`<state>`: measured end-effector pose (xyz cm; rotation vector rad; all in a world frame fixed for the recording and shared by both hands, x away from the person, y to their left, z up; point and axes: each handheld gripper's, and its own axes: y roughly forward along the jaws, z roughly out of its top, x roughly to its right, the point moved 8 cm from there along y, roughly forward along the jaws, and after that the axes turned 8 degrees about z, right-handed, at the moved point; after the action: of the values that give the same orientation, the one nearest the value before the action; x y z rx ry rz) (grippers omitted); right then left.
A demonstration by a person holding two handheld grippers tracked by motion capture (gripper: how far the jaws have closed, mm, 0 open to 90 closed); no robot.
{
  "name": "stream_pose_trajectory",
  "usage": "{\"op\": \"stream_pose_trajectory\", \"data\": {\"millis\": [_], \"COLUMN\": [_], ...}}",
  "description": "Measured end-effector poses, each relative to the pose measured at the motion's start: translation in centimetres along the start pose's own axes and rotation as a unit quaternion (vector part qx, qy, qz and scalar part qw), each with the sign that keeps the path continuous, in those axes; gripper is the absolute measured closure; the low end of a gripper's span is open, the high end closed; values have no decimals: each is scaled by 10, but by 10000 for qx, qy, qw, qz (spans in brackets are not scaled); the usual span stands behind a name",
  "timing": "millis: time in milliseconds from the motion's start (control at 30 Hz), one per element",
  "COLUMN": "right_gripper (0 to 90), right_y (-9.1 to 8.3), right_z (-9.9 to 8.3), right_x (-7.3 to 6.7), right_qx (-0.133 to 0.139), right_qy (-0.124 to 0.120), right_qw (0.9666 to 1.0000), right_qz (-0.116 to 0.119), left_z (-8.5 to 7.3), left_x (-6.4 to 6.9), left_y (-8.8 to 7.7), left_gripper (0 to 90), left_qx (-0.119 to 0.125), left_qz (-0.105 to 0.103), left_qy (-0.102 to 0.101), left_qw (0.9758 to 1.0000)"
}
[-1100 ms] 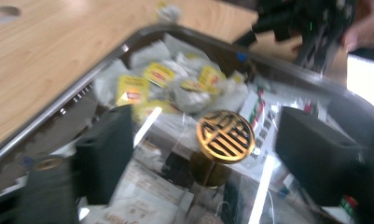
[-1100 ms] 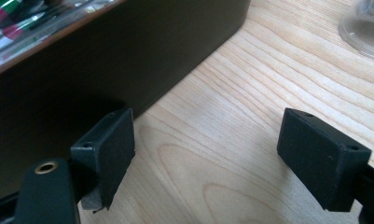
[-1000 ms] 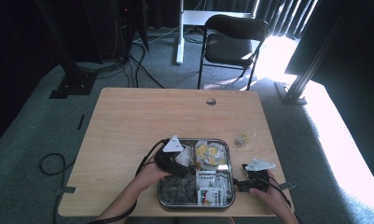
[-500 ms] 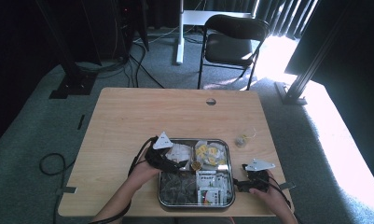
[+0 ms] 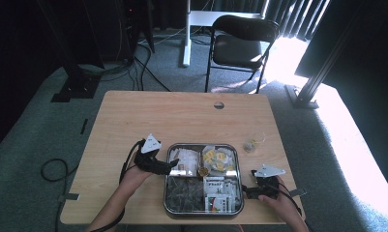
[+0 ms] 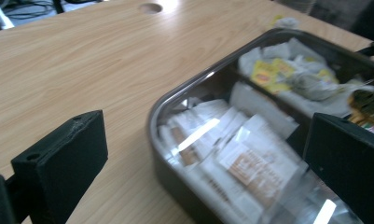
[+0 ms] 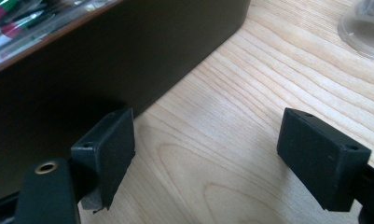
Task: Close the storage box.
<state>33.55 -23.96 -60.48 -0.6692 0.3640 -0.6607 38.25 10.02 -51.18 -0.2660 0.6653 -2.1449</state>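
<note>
Your left gripper (image 5: 168,166) sits at the left rim of the square metal compartment tray (image 5: 167,179), its jaws spread wide with nothing between them; in the left gripper view (image 6: 203,158) one jaw hangs over bare wood outside the rim and the other over the tray's inside. To its left and beyond it the light wooden table (image 5: 133,121) lies bare out to the left and far edges, so you have open room there.

The tray rests near your edge of the table, split into four compartments: white paper sachets (image 6: 236,154) in the far-left one, yellow-labelled tea bags (image 5: 218,157) in the far-right, dark packets (image 5: 182,191) near-left, and white and green packets (image 5: 216,193) near-right. A small round brown item (image 5: 203,170) sits close to the middle divider.

Your right gripper (image 5: 248,192) rests on the table against the tray's right wall, jaws parted and empty; the right gripper view (image 7: 205,149) shows one jaw just beside the dark wall and the other over wood. A small clear glass cup (image 5: 252,143) stands apart, beyond it, near the right edge, which leaves you little room on that side.

Since a second ago your left gripper has drawn back from over the tray to its left rim; your right gripper has stayed put.
</note>
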Motion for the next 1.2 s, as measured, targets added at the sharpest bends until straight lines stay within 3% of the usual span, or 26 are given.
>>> {"op": "stream_pose_trajectory", "data": {"millis": [267,700,967,1067,1200], "right_gripper": [183,183,183,183,183], "right_y": [0,0,0,0,0], "right_z": [0,0,0,0,0], "right_x": [0,0,0,0,0], "right_qx": [3,4,7,4,6], "right_qy": [3,1,-3,3,-1], "right_qw": [10000,10000,10000,10000,10000], "right_qz": [2,3,2,2,2], "left_z": [-19,-52,-78,-88,-102], "left_x": [-26,-52,-67,-73,-82], "left_y": [-10,-20,-27,-30,-37], "left_gripper": [0,0,0,0,0], "left_qx": [6,-136,-208,-275,-314], "left_qz": [236,487,686,809,936], "left_qy": [-235,-508,-721,-684,-789], "left_qw": [9994,9974,9948,9940,9920]}}
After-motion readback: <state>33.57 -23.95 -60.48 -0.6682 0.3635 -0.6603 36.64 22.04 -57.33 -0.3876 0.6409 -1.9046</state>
